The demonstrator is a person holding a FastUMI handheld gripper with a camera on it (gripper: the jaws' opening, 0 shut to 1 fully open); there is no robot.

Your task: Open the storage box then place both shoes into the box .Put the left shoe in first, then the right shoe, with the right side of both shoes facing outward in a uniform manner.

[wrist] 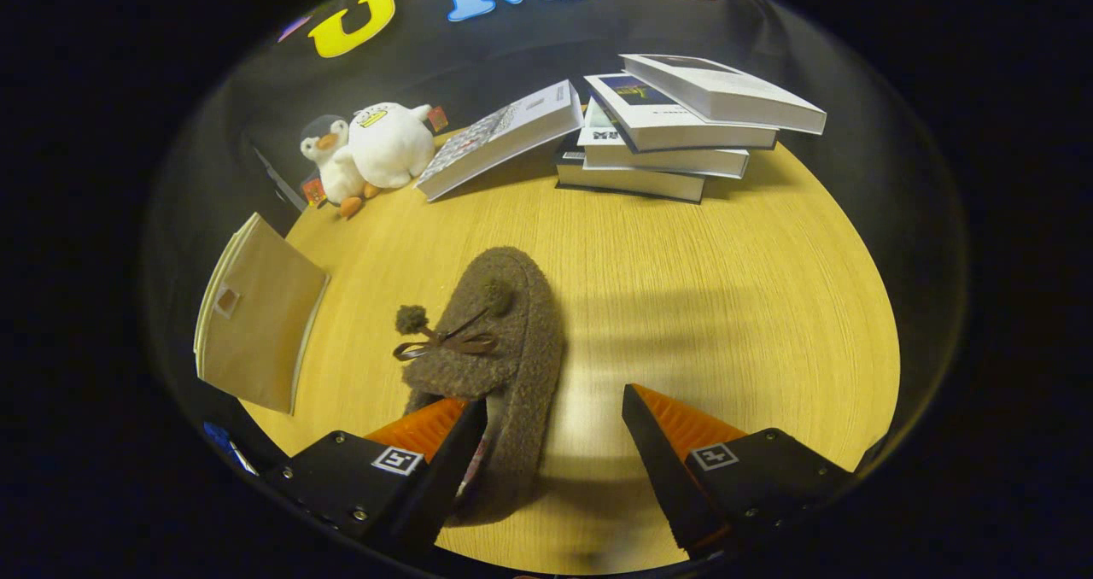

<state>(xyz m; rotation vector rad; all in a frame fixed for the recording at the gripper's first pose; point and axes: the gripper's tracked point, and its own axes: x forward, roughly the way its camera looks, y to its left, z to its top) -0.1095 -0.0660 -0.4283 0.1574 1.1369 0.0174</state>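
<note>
Wooden tabletop (683,306) against a dark cloth wall. Centre left of frame, a tan storage box (256,314) sits at the table's edge; its inside is not visible, so contents cannot be told. Upper left, two plush ducks (367,152); upper centre-right, a stack of books (675,126) with one book (504,139) leaning against it. A brown fuzzy shoe (504,348) with pom-pom laces lies lower centre, toe pointing away. The gripper (555,429) is spread wide, released: the left finger overlaps the shoe's heel end, the right finger stands apart over bare table.
</note>
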